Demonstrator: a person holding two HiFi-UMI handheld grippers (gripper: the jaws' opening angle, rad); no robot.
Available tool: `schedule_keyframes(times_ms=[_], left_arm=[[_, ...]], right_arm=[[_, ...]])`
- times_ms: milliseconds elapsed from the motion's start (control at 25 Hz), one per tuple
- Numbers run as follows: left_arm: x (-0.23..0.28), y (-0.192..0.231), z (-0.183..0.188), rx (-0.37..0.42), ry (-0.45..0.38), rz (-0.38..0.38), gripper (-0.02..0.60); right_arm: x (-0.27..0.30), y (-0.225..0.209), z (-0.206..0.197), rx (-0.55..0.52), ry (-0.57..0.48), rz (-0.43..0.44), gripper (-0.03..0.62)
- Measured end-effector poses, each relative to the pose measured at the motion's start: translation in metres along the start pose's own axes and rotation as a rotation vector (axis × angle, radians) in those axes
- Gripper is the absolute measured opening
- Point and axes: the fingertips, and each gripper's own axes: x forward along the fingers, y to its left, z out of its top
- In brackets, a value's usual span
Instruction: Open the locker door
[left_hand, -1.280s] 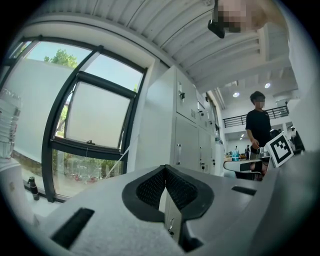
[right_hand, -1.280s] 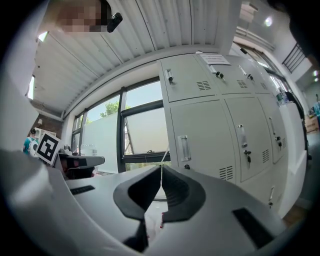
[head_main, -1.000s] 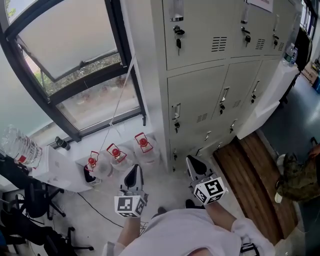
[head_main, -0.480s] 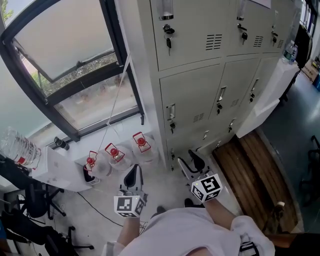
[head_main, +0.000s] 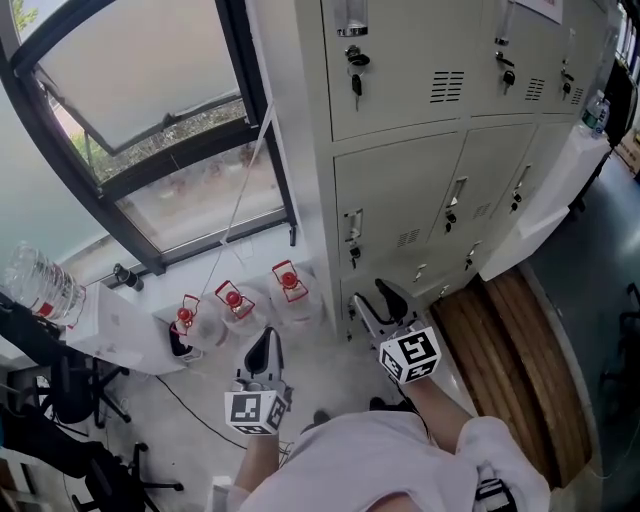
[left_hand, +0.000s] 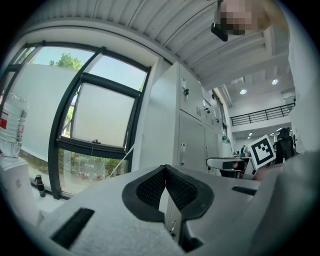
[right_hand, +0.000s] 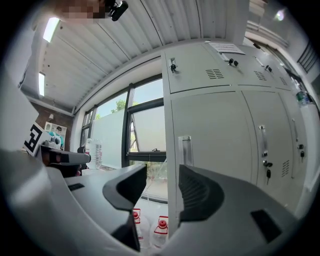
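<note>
We hold both grippers low in front of us, pointing forward. Our left gripper (head_main: 263, 342) has its jaws pressed together, empty. Our right gripper (head_main: 372, 300) (held a little further forward) has its jaws spread wide, nothing between them.

Pale grey sheet-metal locker cabinet (head_main: 400, 190), smooth and matt; brown wooden floorboards (head_main: 512, 355), grained; clear plastic water bottles (head_main: 296, 308), glossy.
</note>
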Motion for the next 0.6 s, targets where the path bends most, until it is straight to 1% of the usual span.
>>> schedule_keyframes(times_ms=[120,280,600], left_arm=[[-0.002,0.006,0.0,-0.006,-0.002,0.024,0.003],[-0.004,0.013,0.0,-0.013,-0.004,0.055,0.002],[-0.007,0.022,0.0,-0.015,-0.004,0.093,0.002]], right_arm=[[0.021,-0.006,0.004,-0.031,-0.002,0.007,0.175],[0.05,-0.02,0.01,-0.047,-0.008,0.007,0.175],[0.096,-0.039,0.015,-0.093,0.001,0.005,0.175]])
